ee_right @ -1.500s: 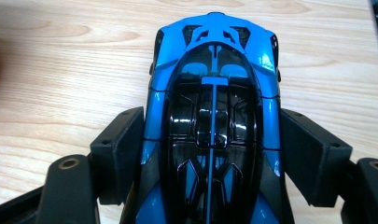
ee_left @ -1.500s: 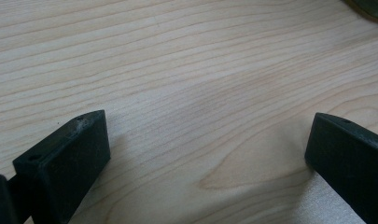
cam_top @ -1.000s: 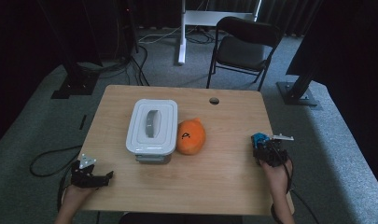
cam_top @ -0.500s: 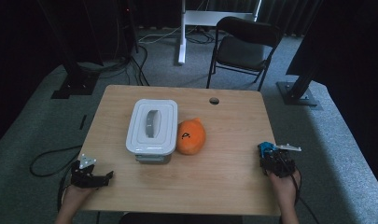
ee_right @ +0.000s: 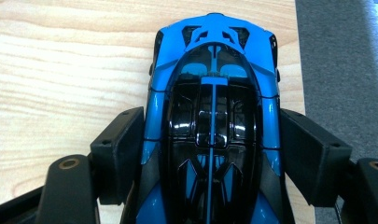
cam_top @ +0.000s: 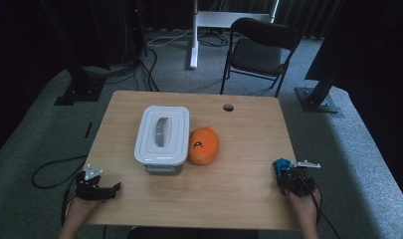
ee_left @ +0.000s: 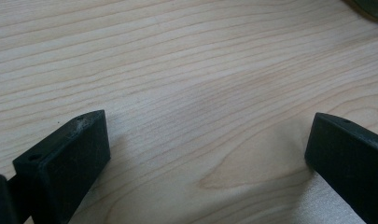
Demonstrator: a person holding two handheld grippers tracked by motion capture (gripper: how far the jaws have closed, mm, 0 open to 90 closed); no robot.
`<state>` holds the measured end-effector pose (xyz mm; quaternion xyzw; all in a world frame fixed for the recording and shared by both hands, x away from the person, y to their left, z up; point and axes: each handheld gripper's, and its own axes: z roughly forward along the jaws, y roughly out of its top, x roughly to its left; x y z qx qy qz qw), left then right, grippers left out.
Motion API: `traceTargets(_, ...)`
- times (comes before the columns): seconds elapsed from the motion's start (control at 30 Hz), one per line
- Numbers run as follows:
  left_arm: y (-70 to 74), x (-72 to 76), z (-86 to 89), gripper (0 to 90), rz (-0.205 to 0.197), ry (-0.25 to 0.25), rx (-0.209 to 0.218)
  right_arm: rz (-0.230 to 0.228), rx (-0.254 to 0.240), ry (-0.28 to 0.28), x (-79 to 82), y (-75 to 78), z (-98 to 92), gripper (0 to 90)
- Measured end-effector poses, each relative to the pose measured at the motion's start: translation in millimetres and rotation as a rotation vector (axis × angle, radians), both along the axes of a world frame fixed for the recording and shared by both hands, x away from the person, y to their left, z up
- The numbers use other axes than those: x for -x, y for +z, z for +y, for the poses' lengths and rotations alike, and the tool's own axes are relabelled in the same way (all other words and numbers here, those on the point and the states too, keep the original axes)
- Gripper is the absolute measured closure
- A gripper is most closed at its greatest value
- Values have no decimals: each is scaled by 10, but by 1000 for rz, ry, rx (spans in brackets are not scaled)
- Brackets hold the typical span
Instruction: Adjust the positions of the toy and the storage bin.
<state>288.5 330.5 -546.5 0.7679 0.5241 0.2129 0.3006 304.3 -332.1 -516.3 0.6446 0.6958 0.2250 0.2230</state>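
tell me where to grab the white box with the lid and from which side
Probably best taken across the short width of the white box, coming straight down from above. It sits flat, a long rectangle with rounded corners. Its left long side is free, but the orange plush toy lies right against the right side, so nudge that away first or grip nearer the far end. The grey handle on the lid looks too shallow to pinch.

Left gripper [cam_top: 114, 188] rests at the bench's [cam_top: 239, 199] near-left corner, jaws wide apart. Right gripper [cam_top: 281, 168] at the near-right edge, jaws clamped on a blue toy car [ee_right: 212, 116].
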Motion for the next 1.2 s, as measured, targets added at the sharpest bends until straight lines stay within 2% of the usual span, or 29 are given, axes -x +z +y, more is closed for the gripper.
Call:
traceTargets(0.37,-1,2,-1,4,0,2,0,17,-23,25,25,-96,-22,260)
traceTargets(0.47,0,2,-1,4,0,2,0,15,-72,31,40,-118,-77,257)
traceTargets(0.93,0,2,-1,4,0,2,0,15,-74,51,26,-40,-110,209)
traceTargets(1.2,0,2,-1,4,0,2,0,-45,-100,42,41,107,-147,200)
